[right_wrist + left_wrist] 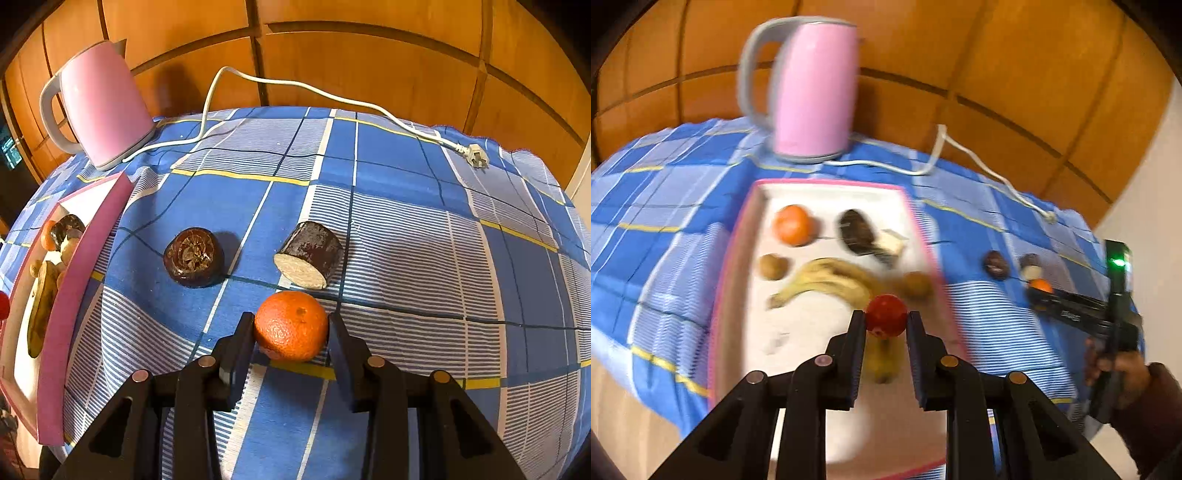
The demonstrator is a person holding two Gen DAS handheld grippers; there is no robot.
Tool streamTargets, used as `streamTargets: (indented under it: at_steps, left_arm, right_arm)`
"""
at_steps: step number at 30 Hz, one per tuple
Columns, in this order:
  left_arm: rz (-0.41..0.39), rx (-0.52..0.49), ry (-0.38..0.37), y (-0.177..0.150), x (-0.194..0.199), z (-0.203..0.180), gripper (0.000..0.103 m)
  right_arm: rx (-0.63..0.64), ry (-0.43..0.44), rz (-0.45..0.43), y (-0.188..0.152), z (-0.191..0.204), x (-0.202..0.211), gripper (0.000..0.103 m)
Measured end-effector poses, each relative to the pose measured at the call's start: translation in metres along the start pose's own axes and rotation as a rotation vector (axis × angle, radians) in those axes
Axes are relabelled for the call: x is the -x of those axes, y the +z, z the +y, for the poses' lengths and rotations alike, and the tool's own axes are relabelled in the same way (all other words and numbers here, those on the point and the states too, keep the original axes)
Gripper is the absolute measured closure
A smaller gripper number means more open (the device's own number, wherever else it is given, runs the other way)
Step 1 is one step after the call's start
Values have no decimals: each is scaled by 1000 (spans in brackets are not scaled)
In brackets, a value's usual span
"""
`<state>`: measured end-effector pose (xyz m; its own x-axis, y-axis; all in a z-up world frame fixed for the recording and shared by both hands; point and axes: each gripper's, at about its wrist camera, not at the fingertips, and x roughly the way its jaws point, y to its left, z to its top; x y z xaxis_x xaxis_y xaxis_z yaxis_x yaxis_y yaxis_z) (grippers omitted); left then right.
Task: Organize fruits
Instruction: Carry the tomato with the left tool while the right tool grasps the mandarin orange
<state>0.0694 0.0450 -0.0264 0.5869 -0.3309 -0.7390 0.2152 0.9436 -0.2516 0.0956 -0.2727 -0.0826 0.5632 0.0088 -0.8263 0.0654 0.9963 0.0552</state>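
The left gripper [885,319] has its fingers closed on a small red fruit [886,310], held above the near end of the tray [919,218], so the step in hand looks like a drop into the tray. The right gripper [291,332] has its fingers against both sides of an orange [291,325] on the tabletop [406,229]; whether it is lifted I cannot tell. Next, each fruit needs a free spot in the tray beside the banana [820,282], with 2 dark pieces [194,256] left beyond.

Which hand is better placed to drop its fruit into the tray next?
Left. The left gripper holds the red fruit above the tray; the right gripper grips the orange over the tablecloth.
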Motion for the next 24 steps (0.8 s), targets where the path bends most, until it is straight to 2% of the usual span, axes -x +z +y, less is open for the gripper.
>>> streamTargets:
  at_steps: [7,11,24]
  left_arm:
    - [12,82,77,-1,-7,42,81]
    - [3,77,95,2,-10,51,81]
    - [-8,113,75,3,-2,61,81]
  right_arm:
    - [5,-5,-7,1,0,-1,63]
    - [7,-14,2,2,2,-2,63]
    - [7,-4,7,0,1,-2,63]
